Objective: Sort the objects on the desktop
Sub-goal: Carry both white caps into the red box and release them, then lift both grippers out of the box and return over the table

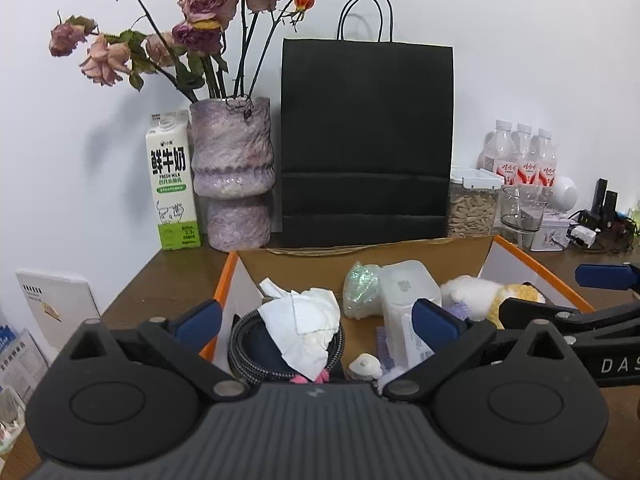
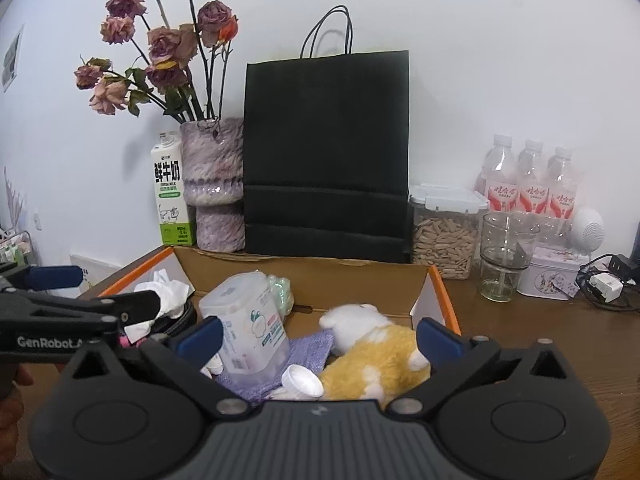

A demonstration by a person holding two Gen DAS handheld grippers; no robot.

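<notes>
An orange-rimmed cardboard box (image 1: 224,280) holds a crumpled white tissue (image 1: 308,324) on a coiled braided cable (image 1: 244,340), a white plastic container (image 1: 404,300), a shiny green bag (image 1: 360,288) and a white and yellow plush toy (image 2: 372,344) lying on a purple cloth (image 2: 308,344). A small white cap (image 2: 302,382) lies near the toy. My left gripper (image 1: 318,320) stands open over the tissue and cable, holding nothing. Over the container and toy my right gripper (image 2: 319,340) is open and empty too.
Behind the box stand a black paper bag (image 1: 366,140), a purple vase of dried roses (image 1: 232,172) and a milk carton (image 1: 172,180). To the right are a seed jar (image 2: 444,236), a glass (image 2: 504,256), water bottles (image 2: 532,188), a tin (image 2: 552,272) and charger cables (image 2: 608,284).
</notes>
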